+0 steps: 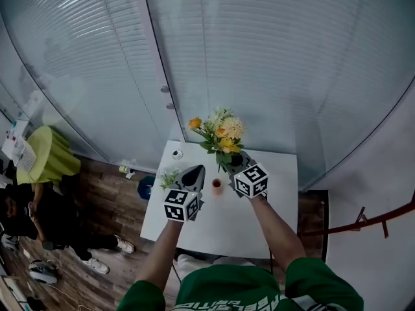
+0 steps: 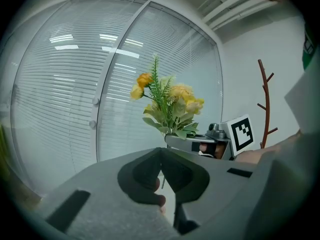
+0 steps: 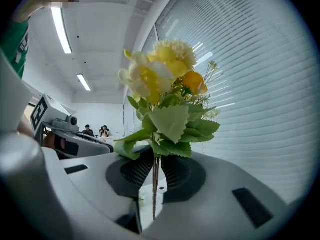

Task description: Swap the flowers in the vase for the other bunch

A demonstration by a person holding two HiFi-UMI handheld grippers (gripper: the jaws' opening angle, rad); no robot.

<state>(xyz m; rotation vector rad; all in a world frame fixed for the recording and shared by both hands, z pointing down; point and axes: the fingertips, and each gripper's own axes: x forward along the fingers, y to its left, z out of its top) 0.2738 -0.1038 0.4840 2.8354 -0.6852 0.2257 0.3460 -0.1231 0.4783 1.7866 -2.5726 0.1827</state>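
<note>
My right gripper [image 1: 235,162] is shut on the thin stem [image 3: 156,184] of a yellow and orange bouquet [image 1: 219,133], which stands upright above the jaws [image 3: 165,89] and over the white table's [image 1: 259,225] far edge. A small orange-pink vase [image 1: 216,185] stands on the table between the two grippers. The other bunch, small, green and white [image 1: 170,177], lies at the table's left edge. My left gripper [image 1: 193,173] hangs beside it, left of the vase; its jaw tips meet [image 2: 161,154] and I see nothing gripped. Something pinkish shows through the gap below them.
A glass wall with blinds [image 1: 259,57] runs close behind the table. A small round object [image 1: 177,154] sits at the table's far left corner. A red-brown coat stand [image 1: 363,222] is at the right. On the floor at the left are a blue object [image 1: 146,188], a yellow-green seat [image 1: 48,154] and seated people.
</note>
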